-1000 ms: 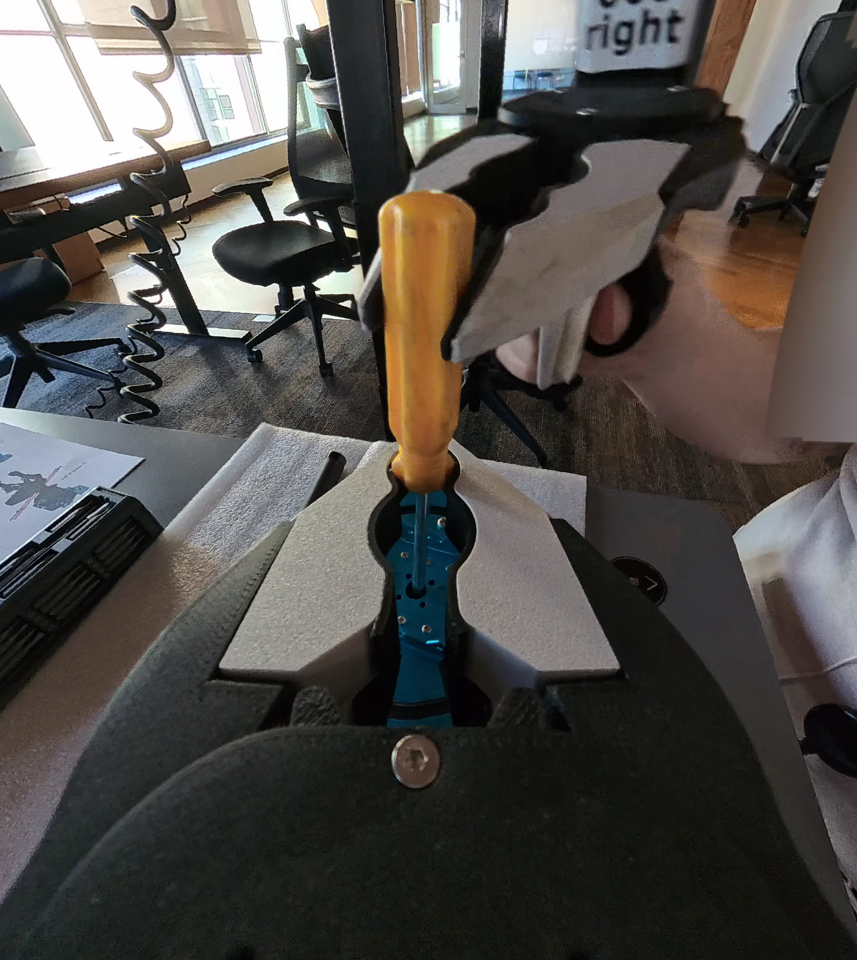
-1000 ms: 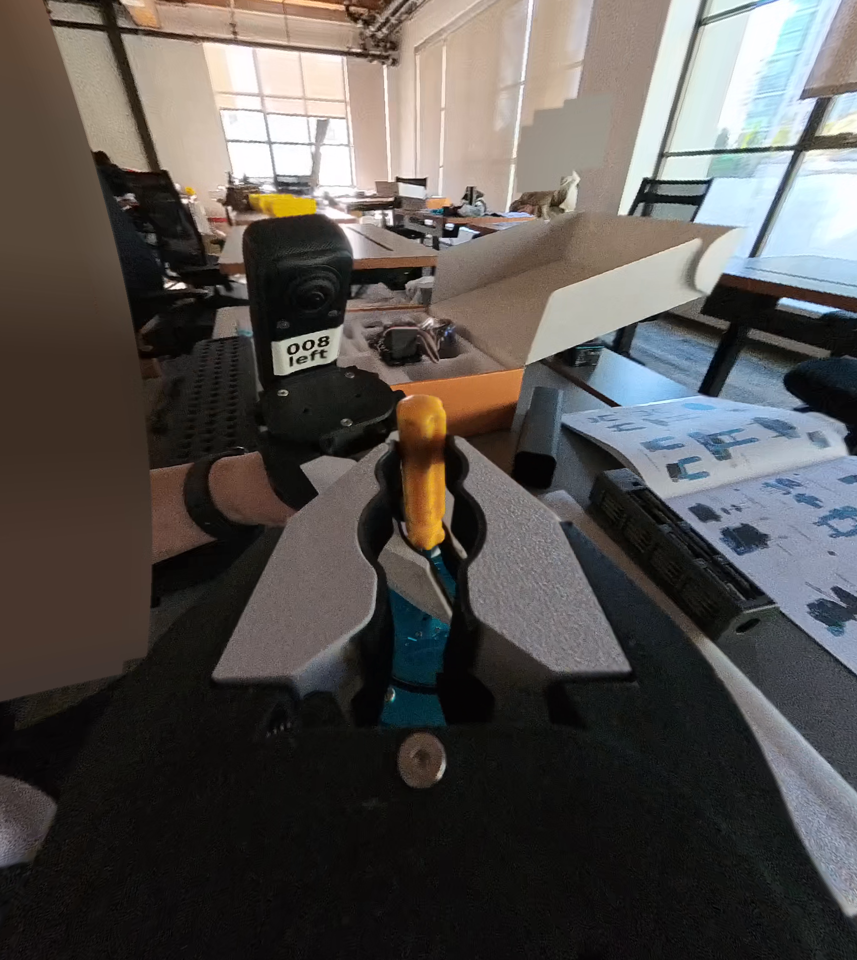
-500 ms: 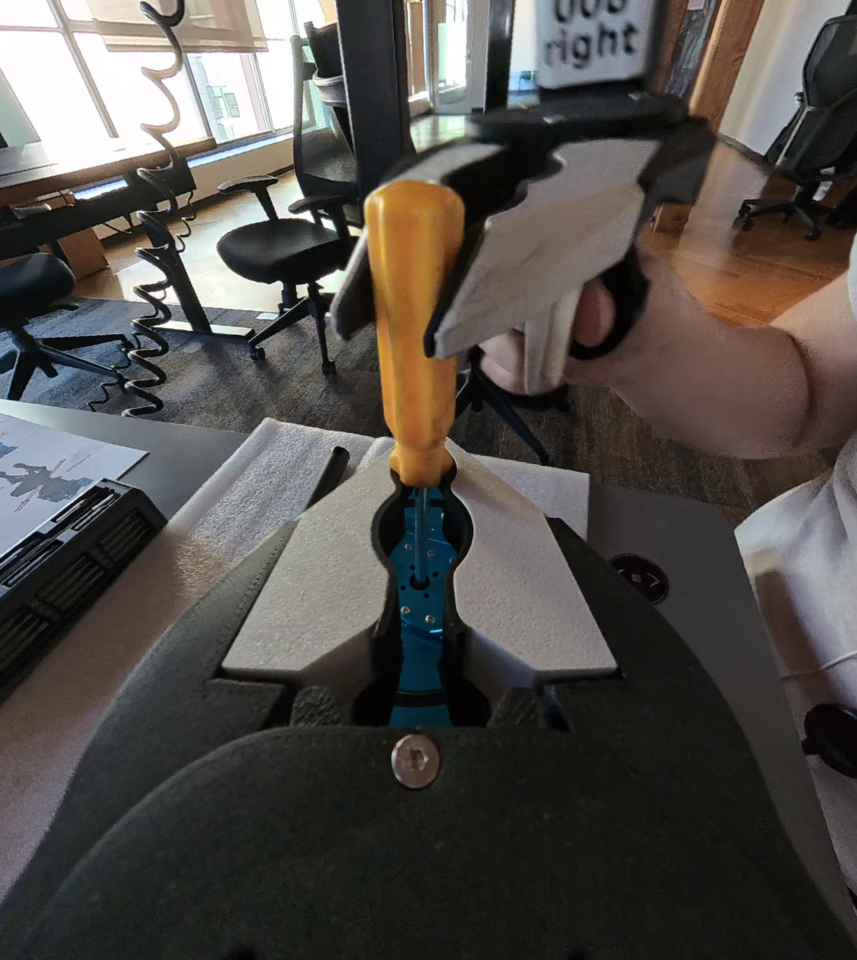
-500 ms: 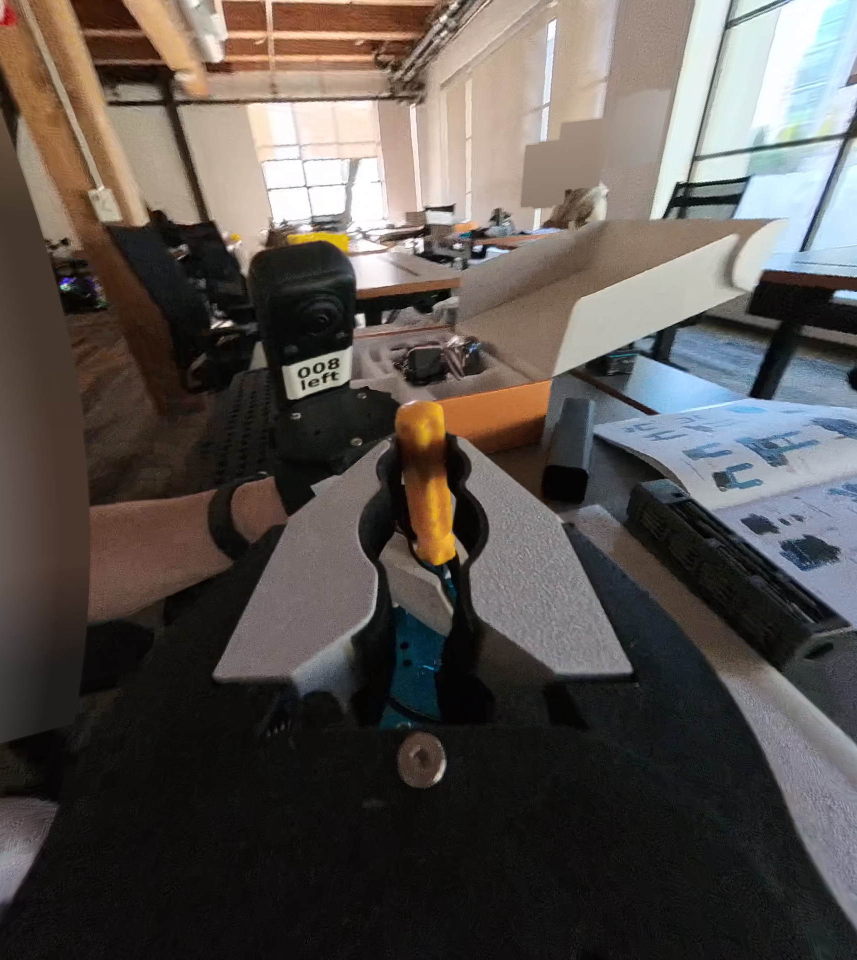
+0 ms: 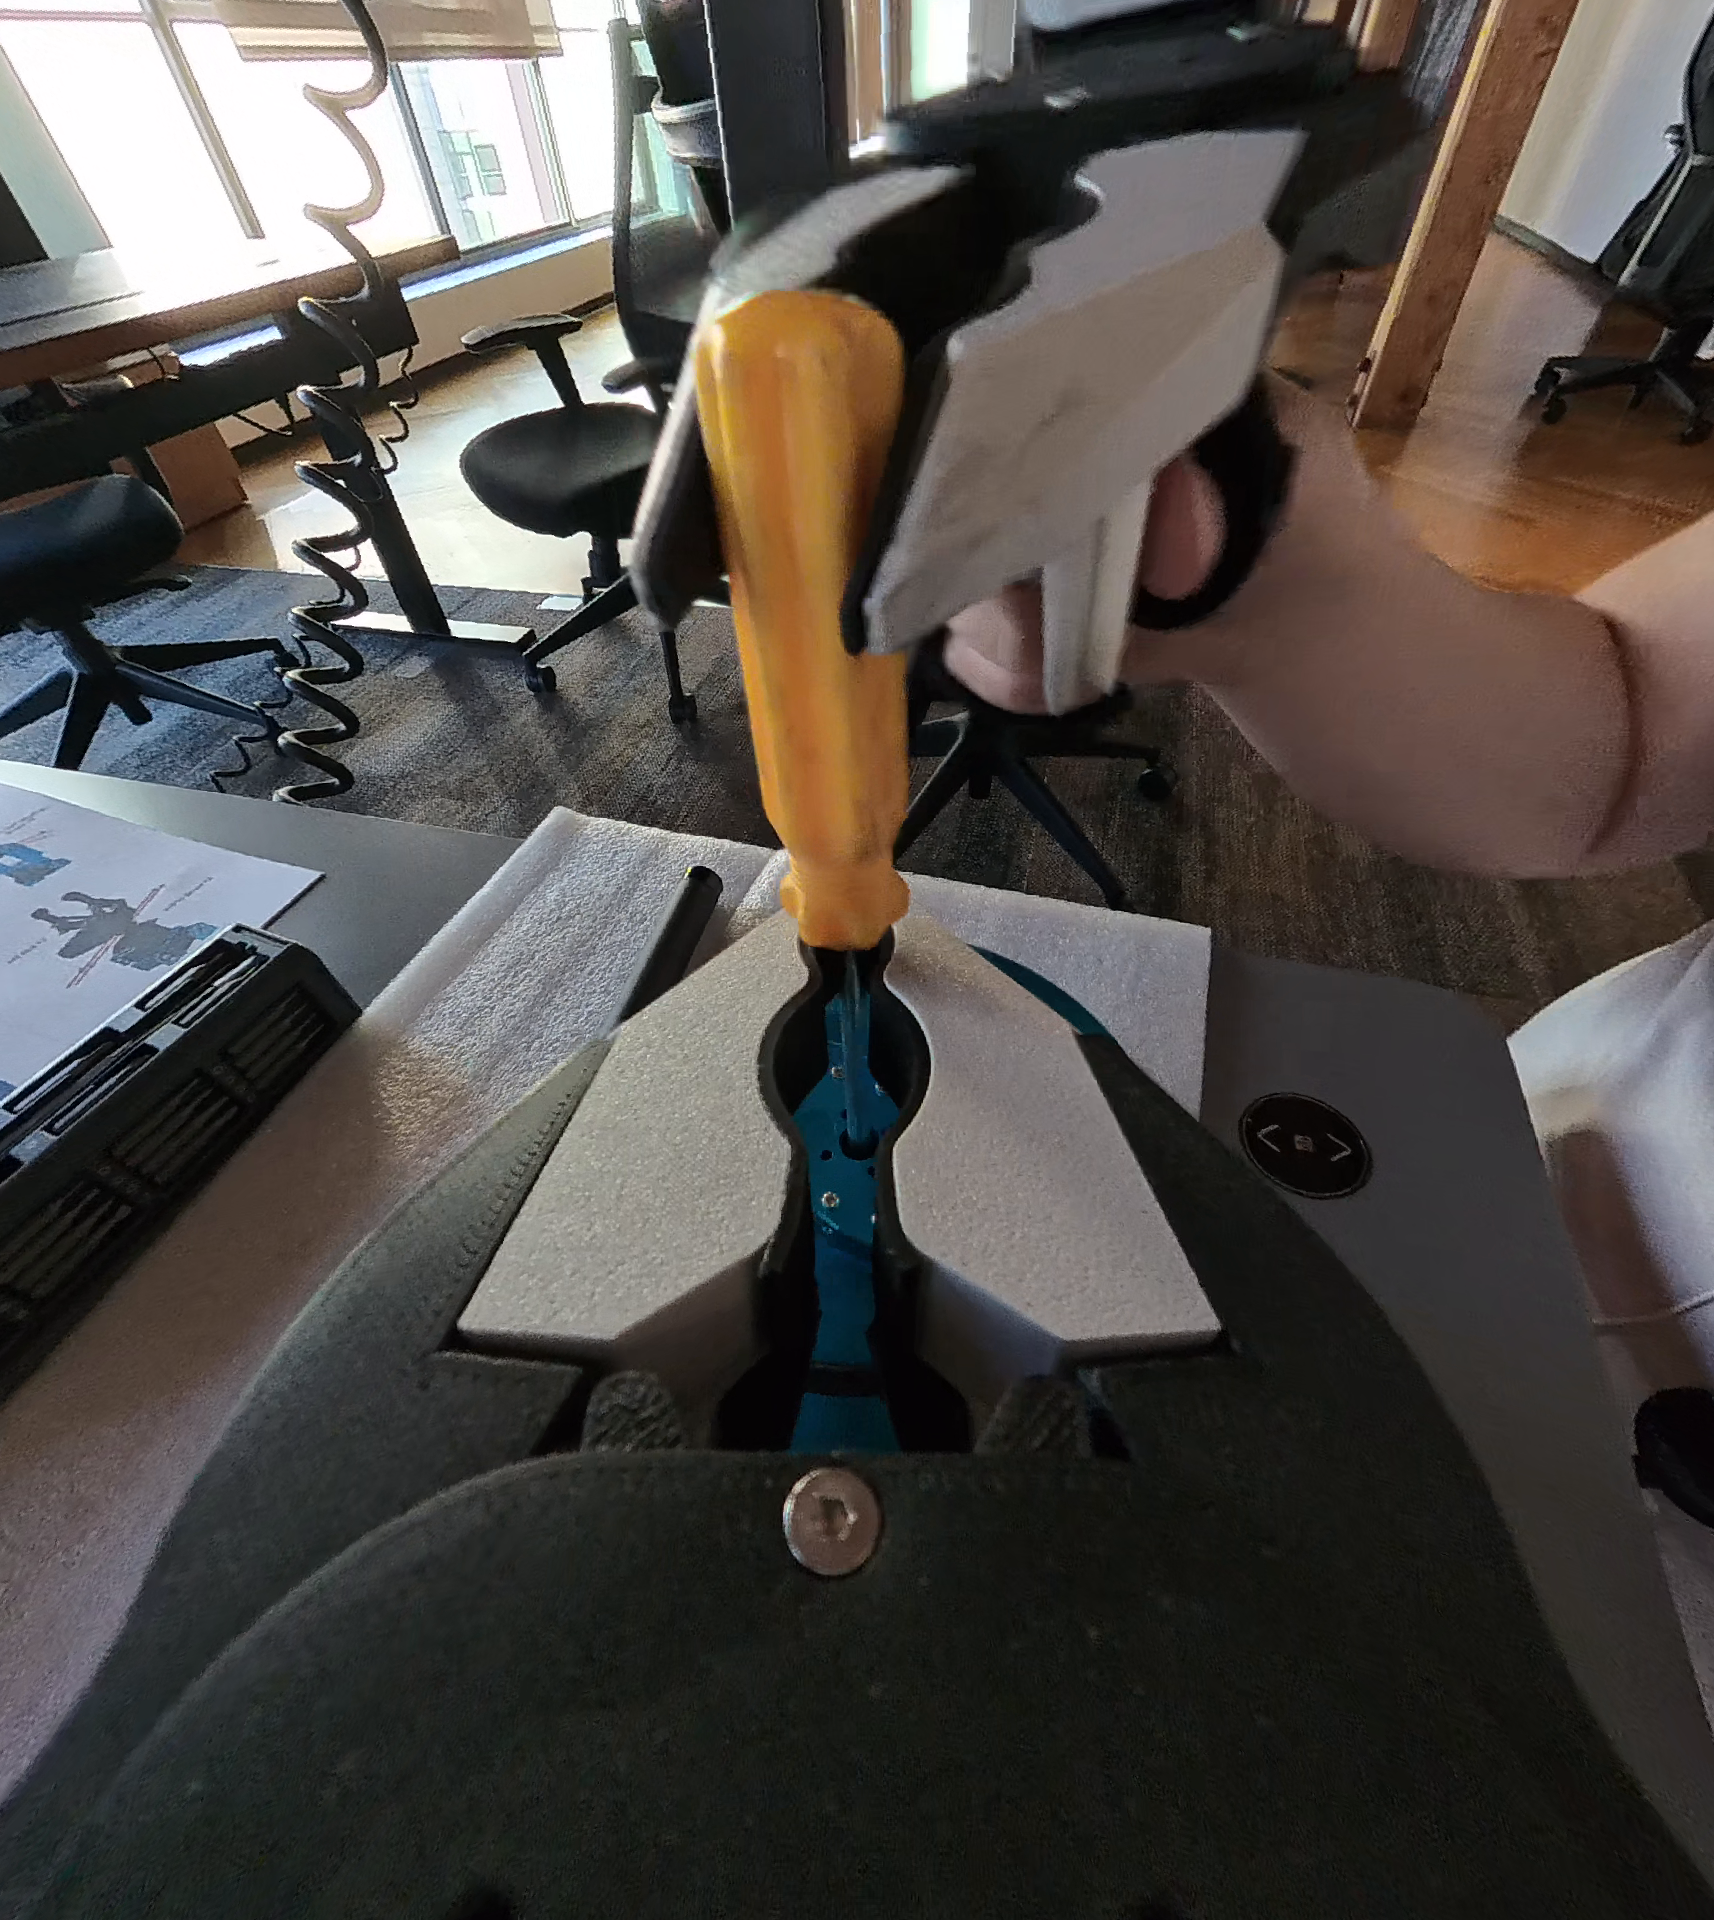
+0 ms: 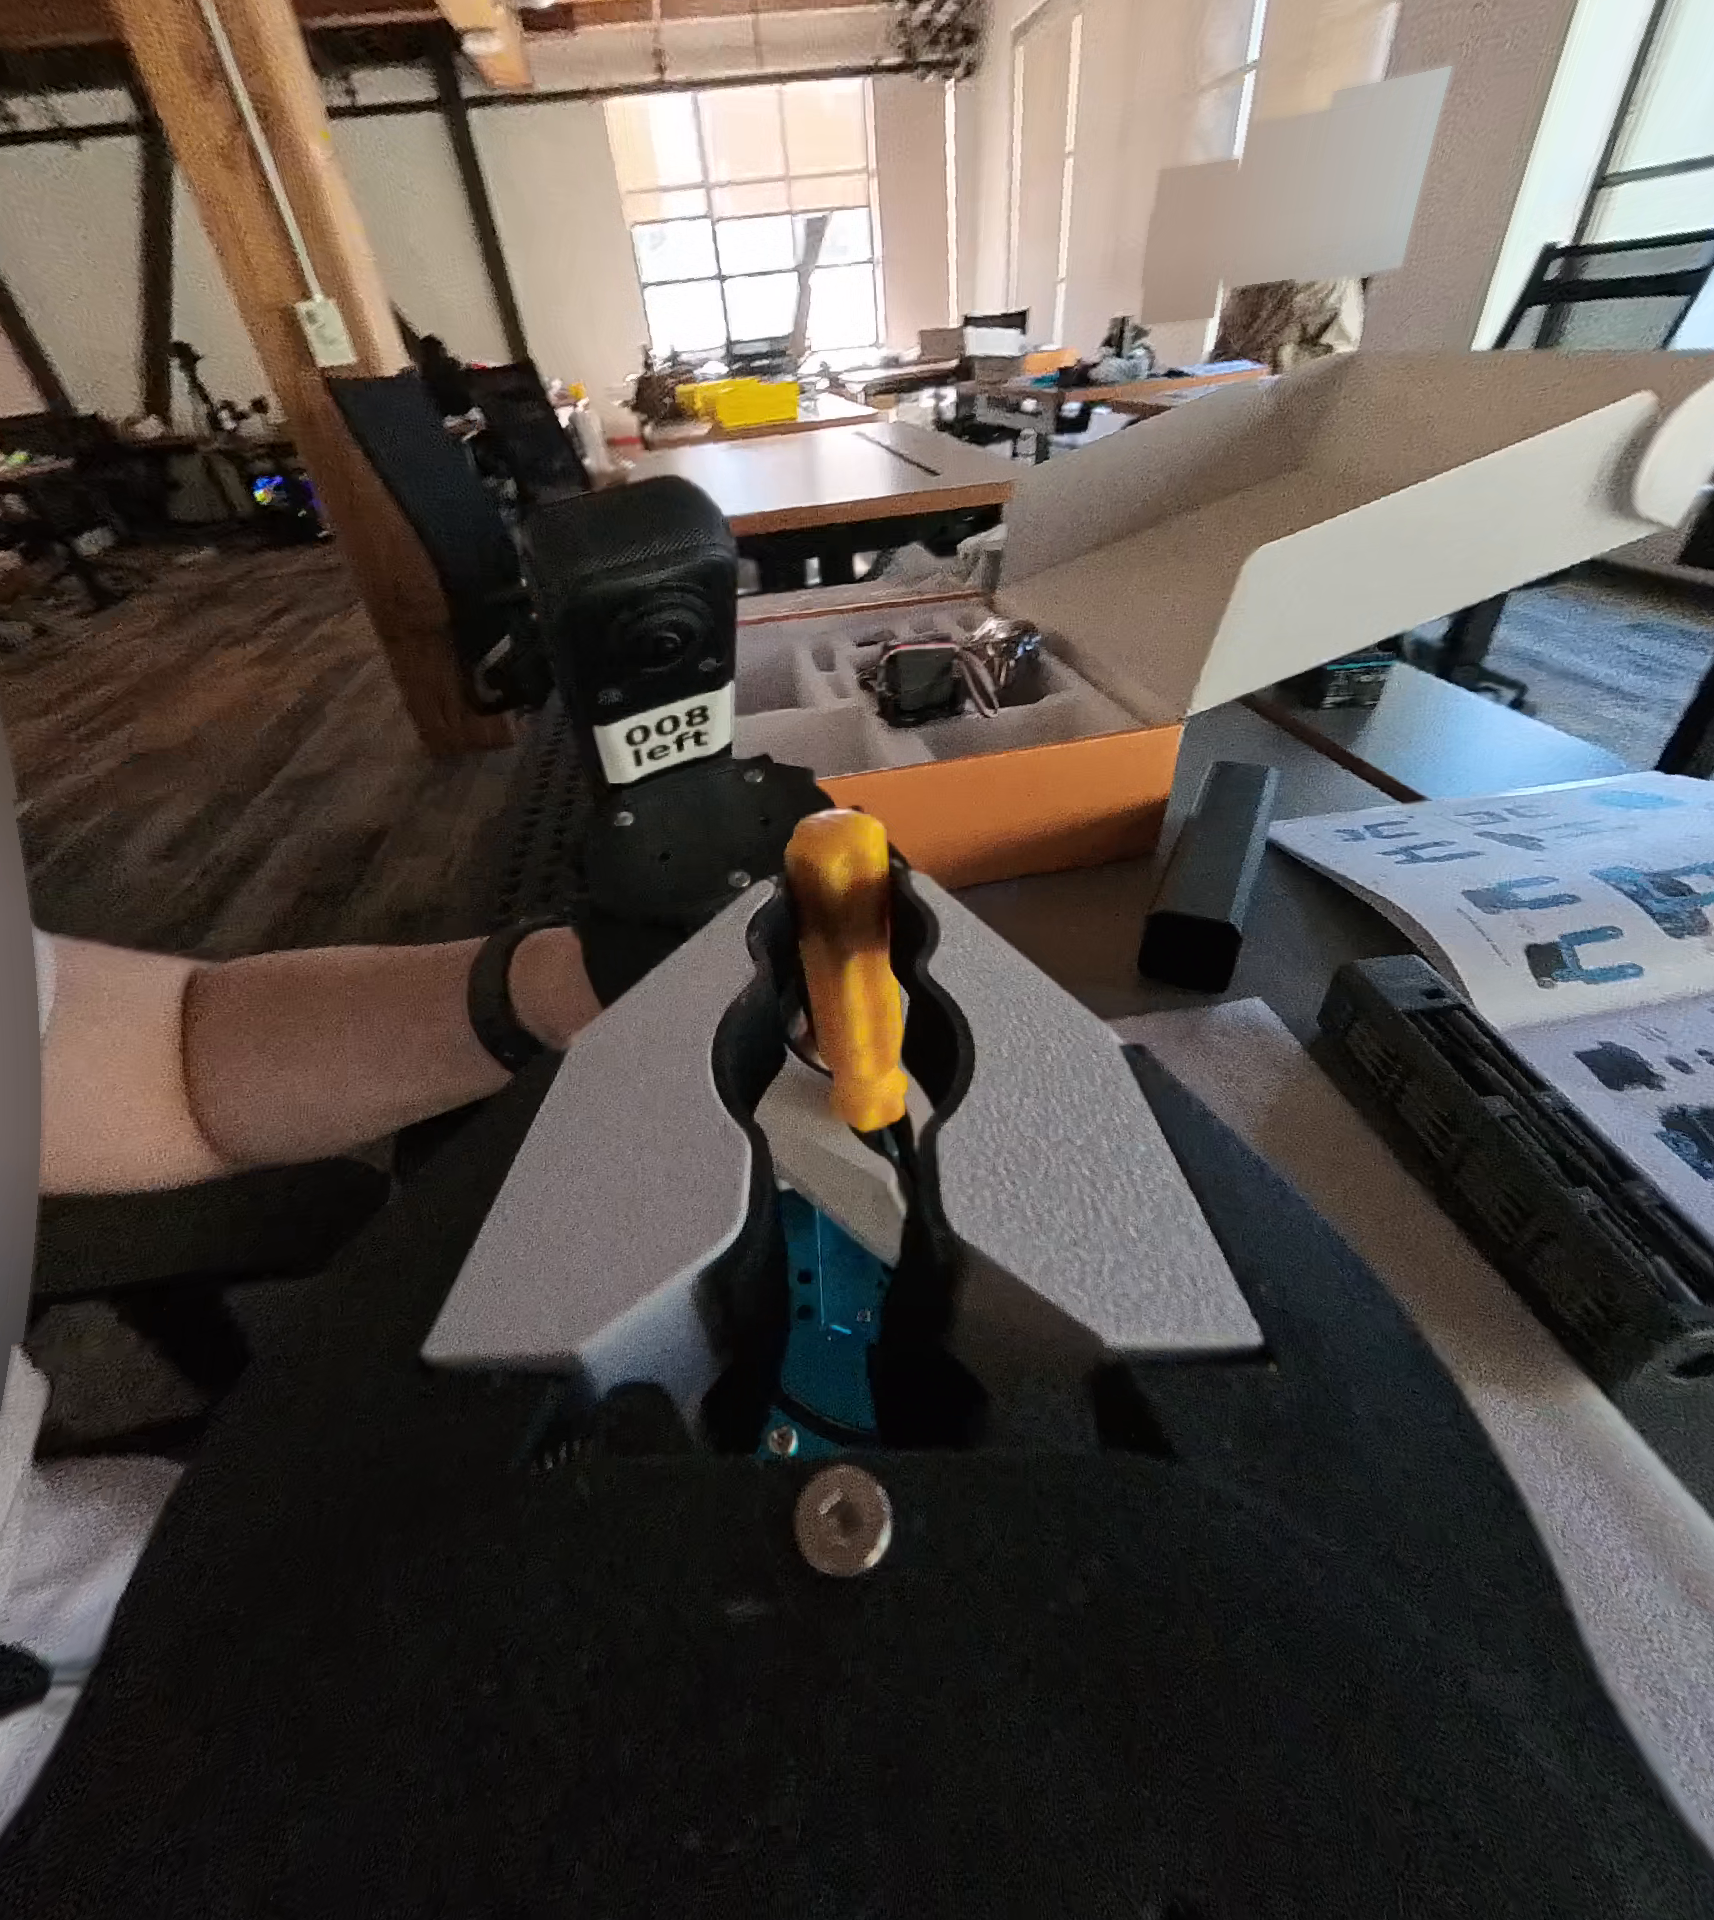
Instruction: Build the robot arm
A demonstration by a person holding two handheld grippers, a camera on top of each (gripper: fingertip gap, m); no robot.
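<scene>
Gripping a blue metal plate (image 5: 845, 1174), the left gripper (image 5: 845, 997) has its fingers pressed against the plate's two sides, the plate lying flat between them over the white foam sheet (image 5: 479, 997).

Item: right gripper (image 6: 848, 977). Fingers pinched on the orange handle of a screwdriver (image 6: 851, 987); seen from the left wrist view, this gripper (image 5: 780, 582) sits above the plate and is blurred, with a hand around its grip.

Item: screwdriver (image 5: 811, 623). Nearly upright, leaning slightly; its thin shaft runs down to a hole in the plate. Whether a screw sits under the tip cannot be told.

Item: blue metal plate (image 6: 822, 1288). Perforated, with at least one small screw head visible on its surface; a curved blue edge shows just beyond the left gripper's right finger.

Item: black bit case (image 5: 74, 1122). Left of the plate, open, resting partly on a printed instruction sheet (image 5: 32, 914).

Item: black rod (image 5: 692, 914). On the foam, just left of the plate's far end.

Item: open cardboard box (image 6: 1040, 727). Beyond the plate on the table, foam-lined, holding small parts.

Item: dark rectangular tube (image 6: 1208, 873). Standing near the box.

Progress: tool and plate are engaged and held; how far any fastening has gone cannot be judged.
</scene>
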